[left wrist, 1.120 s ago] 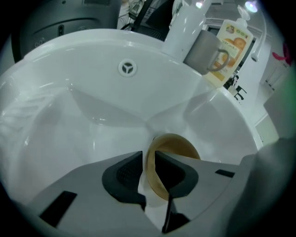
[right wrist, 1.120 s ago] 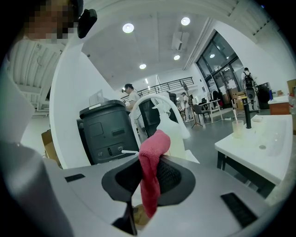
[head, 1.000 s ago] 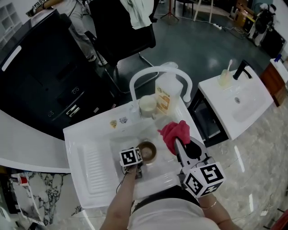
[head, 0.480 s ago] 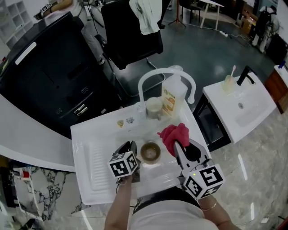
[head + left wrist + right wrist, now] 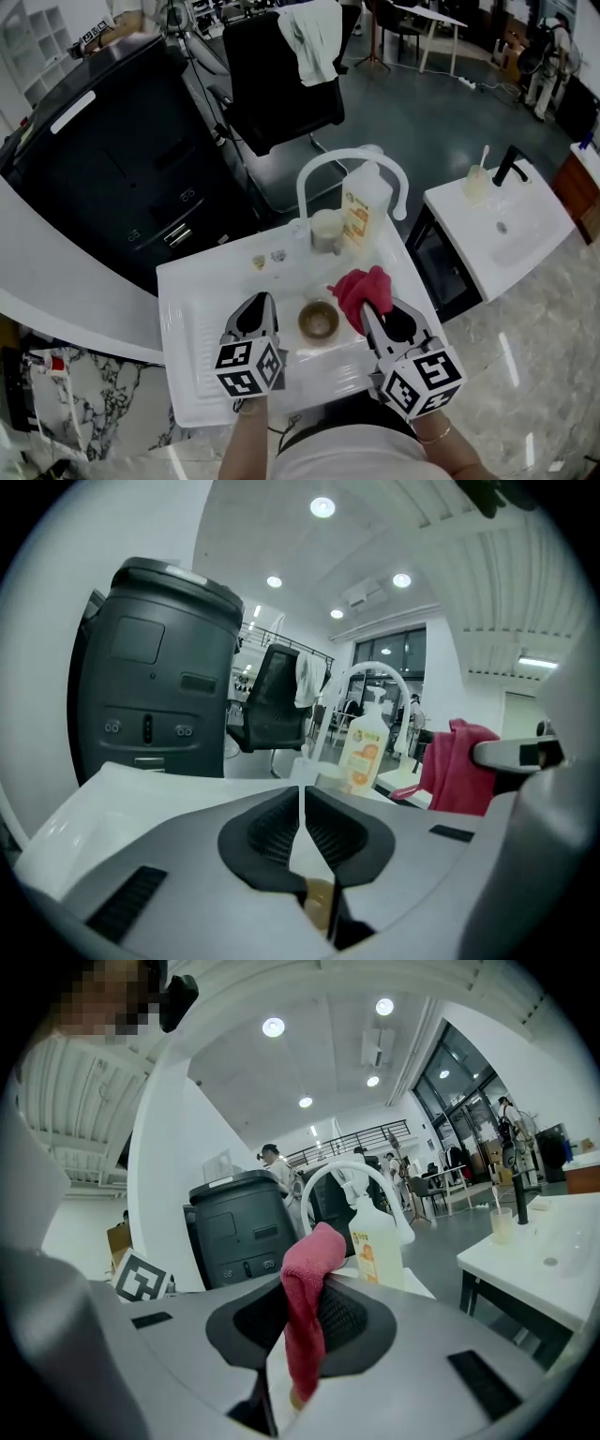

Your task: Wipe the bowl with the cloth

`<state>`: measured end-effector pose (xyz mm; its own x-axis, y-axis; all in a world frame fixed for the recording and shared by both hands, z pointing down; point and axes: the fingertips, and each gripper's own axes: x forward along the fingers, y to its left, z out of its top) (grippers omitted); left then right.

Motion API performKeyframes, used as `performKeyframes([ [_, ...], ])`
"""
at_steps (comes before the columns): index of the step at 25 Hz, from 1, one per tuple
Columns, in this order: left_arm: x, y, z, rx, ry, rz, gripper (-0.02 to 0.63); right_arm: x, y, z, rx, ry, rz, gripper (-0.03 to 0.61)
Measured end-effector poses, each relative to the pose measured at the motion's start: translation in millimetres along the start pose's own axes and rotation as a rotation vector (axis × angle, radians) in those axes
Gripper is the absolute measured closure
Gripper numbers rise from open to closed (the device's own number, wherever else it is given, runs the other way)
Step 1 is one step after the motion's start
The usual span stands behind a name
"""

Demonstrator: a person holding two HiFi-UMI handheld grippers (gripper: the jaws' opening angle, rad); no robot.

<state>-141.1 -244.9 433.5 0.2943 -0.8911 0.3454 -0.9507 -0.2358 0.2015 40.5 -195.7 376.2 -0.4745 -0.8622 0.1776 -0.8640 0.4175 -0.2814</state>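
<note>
A small brown bowl (image 5: 319, 320) sits in the white sink basin (image 5: 281, 281). My right gripper (image 5: 375, 307) hovers just right of the bowl, shut on a red cloth (image 5: 362, 286). In the right gripper view the cloth (image 5: 305, 1316) hangs pinched between the pads of the right gripper (image 5: 302, 1290). My left gripper (image 5: 263, 300) is left of the bowl, apart from it. In the left gripper view its jaws (image 5: 300, 794) are closing to a thin slit with nothing between them.
A white arched faucet (image 5: 349, 155) stands behind the basin, with a detergent bottle (image 5: 364, 216) and a pale cup (image 5: 325, 228) under it. A ribbed drainboard (image 5: 192, 342) lies to the left. A second white sink unit (image 5: 506, 220) is at the right, and a black chair (image 5: 281, 75) beyond.
My left gripper has drawn away from the bowl's left rim, leftward and toward me, and its jaws have closed. The right gripper still holds the cloth beside the bowl.
</note>
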Motion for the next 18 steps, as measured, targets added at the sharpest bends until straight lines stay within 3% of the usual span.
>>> performKeyframes([
  [10, -46.7, -13.1, 42.8, 0.105, -0.137, -0.013, 0.578, -7.5, 11.0, 0.3, -0.007, -0.007, -0.007, 0.5],
  [18, -70.7, -16.3, 50.1, 0.126, -0.171, -0.018, 0.578, -10.6, 17.7, -0.6, -0.022, -0.006, -0.013, 0.502],
])
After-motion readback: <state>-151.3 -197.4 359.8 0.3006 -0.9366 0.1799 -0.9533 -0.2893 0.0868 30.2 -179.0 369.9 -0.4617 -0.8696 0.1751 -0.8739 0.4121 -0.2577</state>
